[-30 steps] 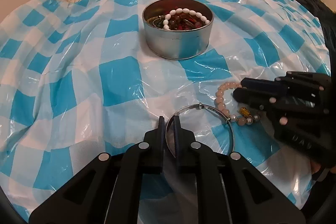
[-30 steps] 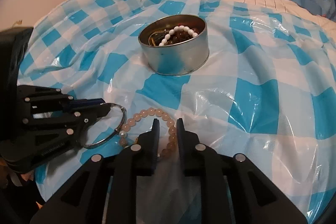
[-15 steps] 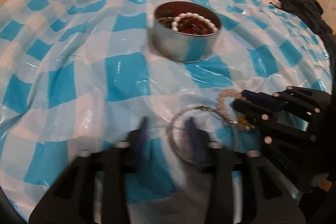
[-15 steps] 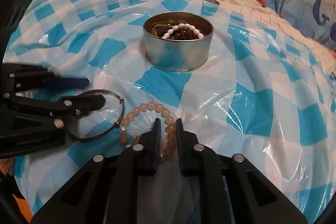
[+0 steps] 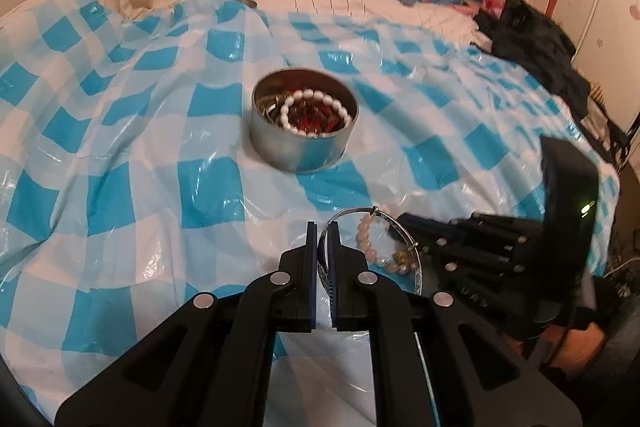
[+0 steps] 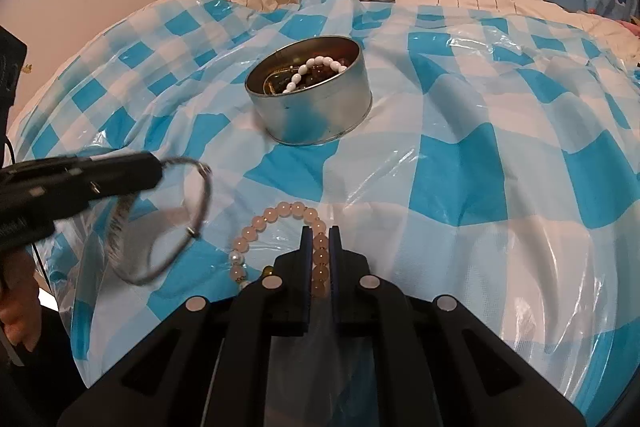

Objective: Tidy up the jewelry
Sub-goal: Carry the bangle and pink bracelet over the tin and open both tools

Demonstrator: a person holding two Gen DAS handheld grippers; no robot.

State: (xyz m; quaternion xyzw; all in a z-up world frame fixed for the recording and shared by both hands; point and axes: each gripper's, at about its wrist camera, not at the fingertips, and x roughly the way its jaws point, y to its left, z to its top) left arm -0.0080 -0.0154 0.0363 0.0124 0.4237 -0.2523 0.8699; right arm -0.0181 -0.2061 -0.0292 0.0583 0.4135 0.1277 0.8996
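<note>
Silver wire bangle (image 5: 376,247), nearest you, is pinched at its rim by your left gripper (image 5: 323,233), whose jaws have just closed on it, and hangs clear of the cloth. It looks light, rigid and slick, so expect it to swivel in the pads. Your right gripper (image 6: 320,239) has just closed on the pink bead bracelet (image 6: 276,227) lying on the checked plastic tablecloth (image 6: 460,187); this strand will likely sag and roll, so keep hold across single beads. Farther off stands the round metal tin (image 6: 316,99), already holding a white bead bracelet (image 5: 312,113).
</note>
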